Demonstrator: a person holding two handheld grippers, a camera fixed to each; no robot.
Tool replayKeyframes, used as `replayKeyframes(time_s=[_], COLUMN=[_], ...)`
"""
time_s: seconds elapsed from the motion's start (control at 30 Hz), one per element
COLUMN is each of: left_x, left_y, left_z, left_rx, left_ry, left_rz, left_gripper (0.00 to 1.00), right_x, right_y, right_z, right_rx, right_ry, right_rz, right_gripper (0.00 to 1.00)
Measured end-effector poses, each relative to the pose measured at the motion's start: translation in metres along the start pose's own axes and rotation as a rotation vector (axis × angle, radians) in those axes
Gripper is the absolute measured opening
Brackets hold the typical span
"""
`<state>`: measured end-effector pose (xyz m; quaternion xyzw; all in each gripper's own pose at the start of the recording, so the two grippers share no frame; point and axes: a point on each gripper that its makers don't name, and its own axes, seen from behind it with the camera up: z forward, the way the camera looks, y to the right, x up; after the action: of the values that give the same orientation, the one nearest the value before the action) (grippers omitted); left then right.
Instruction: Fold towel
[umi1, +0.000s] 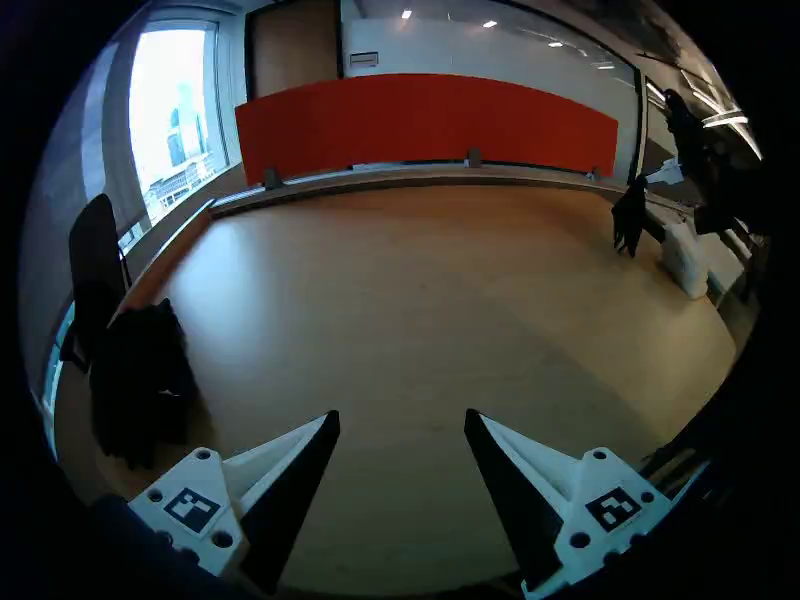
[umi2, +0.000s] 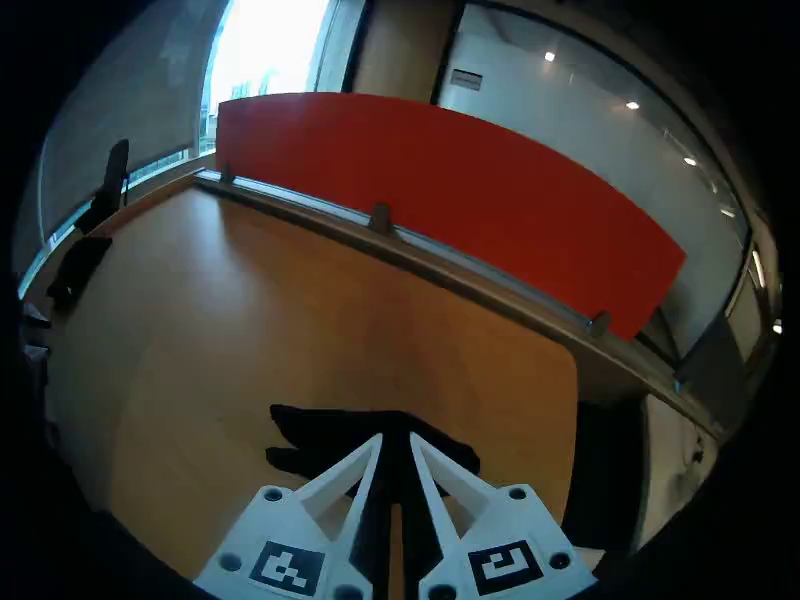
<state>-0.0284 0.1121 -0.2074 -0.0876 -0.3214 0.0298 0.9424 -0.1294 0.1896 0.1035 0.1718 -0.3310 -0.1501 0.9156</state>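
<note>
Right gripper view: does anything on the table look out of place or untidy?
The black towel lies bunched with ragged edges on the wooden table, not flat, right at the tips of the right gripper. Nothing else stands out.

Daylight is pouring in through the window (umi1: 172, 115), and I am seeing it blow out to white in both views. Ceiling spots (umi1: 447, 18) are adding little. The tabletop (umi1: 420, 300) is showing a soft sheen. Edges are bending and darkening heavily, and the centre is reading sharp
</note>
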Motion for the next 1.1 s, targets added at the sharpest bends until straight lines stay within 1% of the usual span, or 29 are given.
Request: replayKeyframes(time_s=[0.2, 0.47, 0.67, 0.87, 1.1], left_x=[0.0, 0.0, 0.0, 0.0, 0.0], left_y=[0.0, -0.001, -0.002, -0.002, -0.002], left_z=[0.0, -0.001, -0.002, -0.003, -0.002], left_rx=[0.002, 0.009, 0.015, 0.02, 0.022], left_ry=[-0.001, -0.001, -0.002, -0.004, -0.004], left_rz=[0.001, 0.0, 0.001, -0.001, 0.002], left_gripper=[0.92, 0.93, 0.93, 0.93, 0.92], right_x=[0.001, 0.006, 0.008, 0.002, -0.019], right_y=[0.0, 0.002, 0.002, -0.002, -0.01], right_z=[0.002, 0.006, 0.01, 0.014, 0.015], right_rx=[0.0, -0.01, -0.012, -0.006, 0.008], right_ry=[0.003, 0.025, 0.034, 0.038, 0.027], right_rz=[-0.009, -0.039, -0.044, -0.023, 0.006], right_gripper=[0.03, 0.03, 0.03, 0.03, 0.03])
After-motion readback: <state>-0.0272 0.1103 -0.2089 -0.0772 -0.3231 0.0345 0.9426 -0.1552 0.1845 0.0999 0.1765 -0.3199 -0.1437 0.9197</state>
